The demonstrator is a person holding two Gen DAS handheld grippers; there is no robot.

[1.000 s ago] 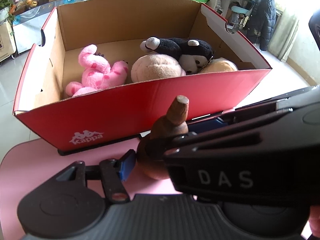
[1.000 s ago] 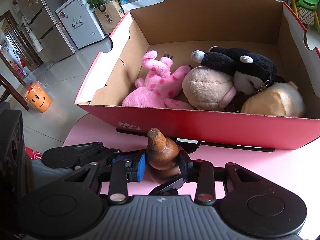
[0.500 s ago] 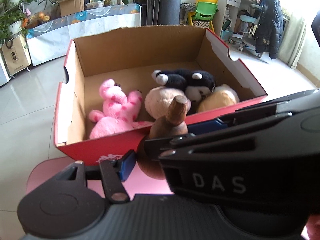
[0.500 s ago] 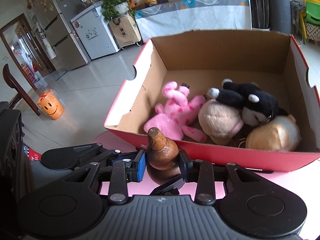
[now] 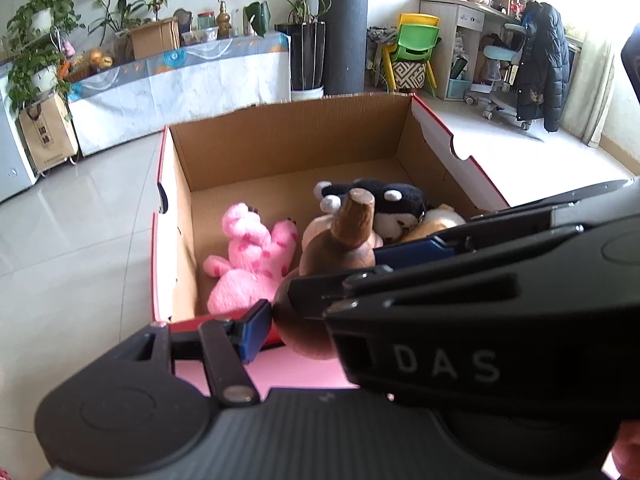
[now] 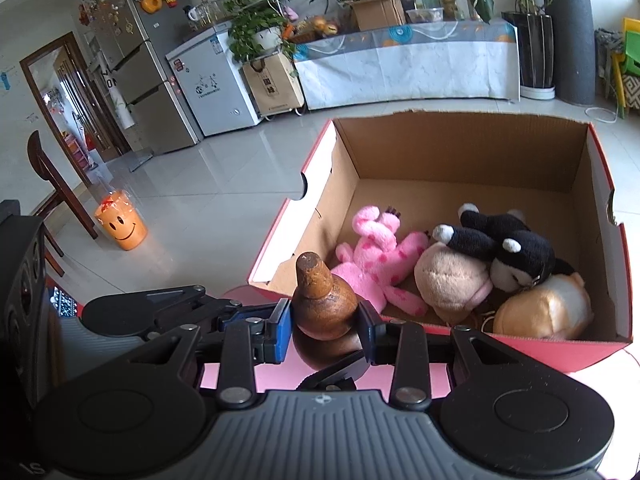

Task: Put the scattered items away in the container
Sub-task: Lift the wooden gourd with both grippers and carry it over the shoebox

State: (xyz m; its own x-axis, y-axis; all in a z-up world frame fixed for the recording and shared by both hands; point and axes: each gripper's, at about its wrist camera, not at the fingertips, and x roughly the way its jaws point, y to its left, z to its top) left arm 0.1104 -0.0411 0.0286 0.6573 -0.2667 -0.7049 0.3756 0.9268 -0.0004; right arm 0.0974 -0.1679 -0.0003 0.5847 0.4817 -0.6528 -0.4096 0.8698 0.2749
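A brown wooden gourd (image 6: 324, 304) is clamped between the blue pads of my right gripper (image 6: 325, 326), held above the near rim of the red cardboard box (image 6: 520, 352). My left gripper (image 5: 320, 312) closes on the same gourd (image 5: 340, 252) from the other side; the right gripper's black body crosses over it in the left wrist view. The box (image 5: 280, 140) holds a pink plush (image 6: 380, 256), a beige plush (image 6: 452, 280), a black-and-white plush (image 6: 508, 246) and a tan plush (image 6: 544, 312).
The box stands on a pink table (image 6: 416, 376). Beyond lie tiled floor, an orange smiley bin (image 6: 120, 226), a wooden chair (image 6: 52, 184), fridges, plants and a cloth-covered bench (image 6: 404, 64). The back half of the box floor (image 6: 460, 196) is bare cardboard.
Both grippers have risen with the gourd, from table level in front of the box's red wall to above its near rim. The box contents have not moved.
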